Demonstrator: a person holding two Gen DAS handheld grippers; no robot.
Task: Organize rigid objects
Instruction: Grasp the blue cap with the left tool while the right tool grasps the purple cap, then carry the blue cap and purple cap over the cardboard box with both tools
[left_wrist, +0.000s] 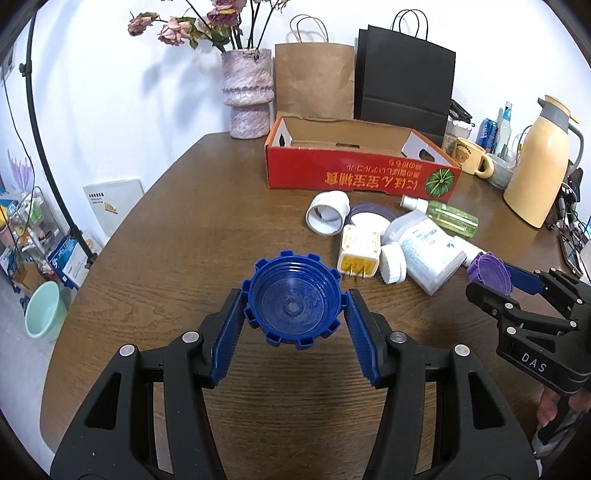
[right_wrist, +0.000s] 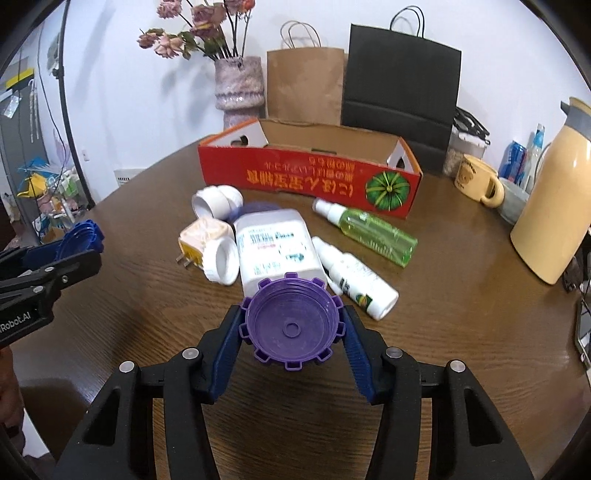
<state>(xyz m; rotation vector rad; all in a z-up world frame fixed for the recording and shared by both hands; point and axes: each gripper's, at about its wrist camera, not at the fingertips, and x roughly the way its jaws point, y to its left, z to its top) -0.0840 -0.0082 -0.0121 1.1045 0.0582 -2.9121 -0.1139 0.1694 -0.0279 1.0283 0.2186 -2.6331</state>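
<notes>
Jaws of left gripper (left_wrist: 293, 314) clamp a blue notched plastic cap (left_wrist: 293, 304), right gripper (right_wrist: 291, 325) a purple one (right_wrist: 291, 323), both above the desk (left_wrist: 147, 236); red cardboard box (left_wrist: 354, 171) apparently empty, remaining bottles and fittings unsorted.

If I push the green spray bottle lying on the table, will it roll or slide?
The green spray bottle looks round and lies on its side, so it probably rolls sideways. Clear plastic suggests it is light and rigid. The red box behind might stop it.
</notes>
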